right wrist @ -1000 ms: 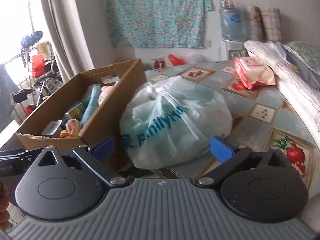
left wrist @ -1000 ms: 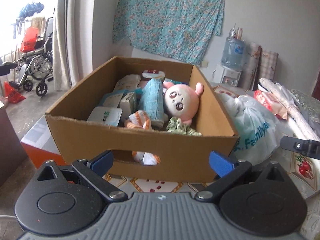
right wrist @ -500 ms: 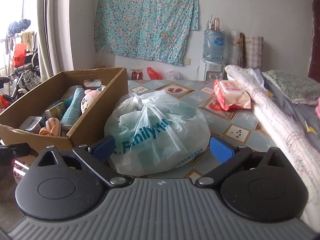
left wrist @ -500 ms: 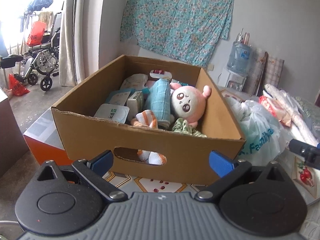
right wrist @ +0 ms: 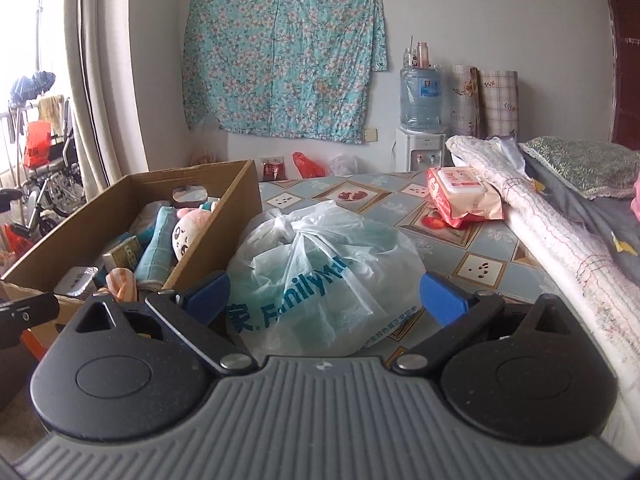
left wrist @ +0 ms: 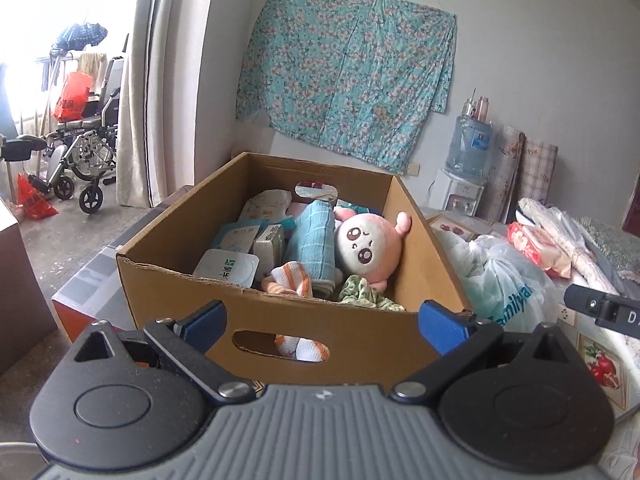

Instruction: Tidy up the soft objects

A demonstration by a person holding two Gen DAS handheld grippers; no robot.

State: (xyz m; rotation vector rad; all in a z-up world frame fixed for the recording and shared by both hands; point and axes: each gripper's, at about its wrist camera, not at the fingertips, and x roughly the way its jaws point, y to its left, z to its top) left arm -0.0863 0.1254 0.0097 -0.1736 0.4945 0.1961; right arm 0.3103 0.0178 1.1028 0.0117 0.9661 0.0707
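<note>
Both tools are empty. The left hand-held gripper (left wrist: 322, 320) has its jaws spread wide and faces the near wall of the cardboard box (left wrist: 280, 312); the right hand-held gripper (right wrist: 324, 296) is just as wide, aimed at the knotted plastic bag (right wrist: 324, 276) that touches the box's right side.

The soft things lie inside the box: a pink plush toy (left wrist: 366, 248) at 1 o'clock, a rolled teal towel (left wrist: 314, 240) beside it, an orange striped cloth (left wrist: 290, 282) and a green rag (left wrist: 362, 292) against the near wall.

The likely trouble is the mix: small cartons sit among the fabrics, so a wide pinch may catch one. The striped cloth also pokes through the handle slot and could snag when lifted.

The worktop (right wrist: 480, 268) carries a tiled fruit-print cover; a floral cloth (right wrist: 280, 52) hangs at 12 o'clock, a water dispenser (right wrist: 420, 136) at 1 o'clock.
</note>
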